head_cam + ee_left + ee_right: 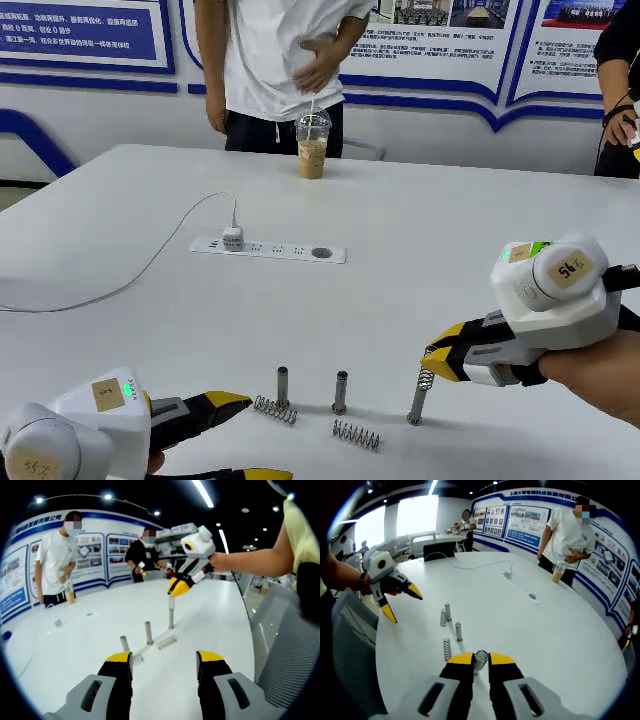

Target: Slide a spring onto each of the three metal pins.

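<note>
Right gripper [481, 660] is pinched narrow on a spring [480, 655], which sits at the top of the right-hand pin [416, 405], barely started over the tip. Risk: if the push goes off-axis, the bottom coil catches on the pin's edge and the spring buckles or pops out of the jaws. The pin looks like a thin upright post, so side load might tip it; can't tell if it's fixed. Left gripper [165, 657] gapes wide, holding nothing, near the left pin [283, 385]. Second spring [275, 409] lies flat on the table [450, 250] at the left pin's foot, third spring [356, 434] just in front of the middle pin [341, 392]. Bare wire coils, likely to roll on that smooth white top. Pins are dull grey metal with a narrower tip
</note>
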`<state>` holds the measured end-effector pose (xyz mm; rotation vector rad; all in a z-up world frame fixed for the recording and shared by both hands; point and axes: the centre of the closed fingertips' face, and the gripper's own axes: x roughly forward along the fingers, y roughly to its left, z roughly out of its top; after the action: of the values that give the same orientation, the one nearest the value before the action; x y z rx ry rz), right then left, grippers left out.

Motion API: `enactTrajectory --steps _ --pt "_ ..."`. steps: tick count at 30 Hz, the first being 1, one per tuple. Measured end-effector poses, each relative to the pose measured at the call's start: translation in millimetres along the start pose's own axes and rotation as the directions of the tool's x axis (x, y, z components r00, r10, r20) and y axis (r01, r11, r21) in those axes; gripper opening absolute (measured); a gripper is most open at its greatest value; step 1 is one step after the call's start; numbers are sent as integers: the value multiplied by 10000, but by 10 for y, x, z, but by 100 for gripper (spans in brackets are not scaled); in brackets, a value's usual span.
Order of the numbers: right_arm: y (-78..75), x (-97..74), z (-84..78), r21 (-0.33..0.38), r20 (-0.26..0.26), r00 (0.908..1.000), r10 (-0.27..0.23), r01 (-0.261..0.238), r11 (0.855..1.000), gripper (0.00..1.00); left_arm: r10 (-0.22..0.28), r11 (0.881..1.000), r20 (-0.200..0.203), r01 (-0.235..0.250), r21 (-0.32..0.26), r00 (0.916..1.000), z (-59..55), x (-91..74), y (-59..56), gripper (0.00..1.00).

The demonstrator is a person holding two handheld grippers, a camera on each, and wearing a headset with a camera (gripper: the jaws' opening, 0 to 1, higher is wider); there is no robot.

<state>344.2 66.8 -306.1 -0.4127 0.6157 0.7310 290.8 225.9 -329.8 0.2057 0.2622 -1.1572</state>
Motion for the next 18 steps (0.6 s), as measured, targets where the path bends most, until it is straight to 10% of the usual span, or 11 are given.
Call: enactTrajectory --steps 18 --pt "4 209 -213 327 -239 9997 -4 12 9995 12 -35 10000 -40 35 15 10000 3 5 -2 52"
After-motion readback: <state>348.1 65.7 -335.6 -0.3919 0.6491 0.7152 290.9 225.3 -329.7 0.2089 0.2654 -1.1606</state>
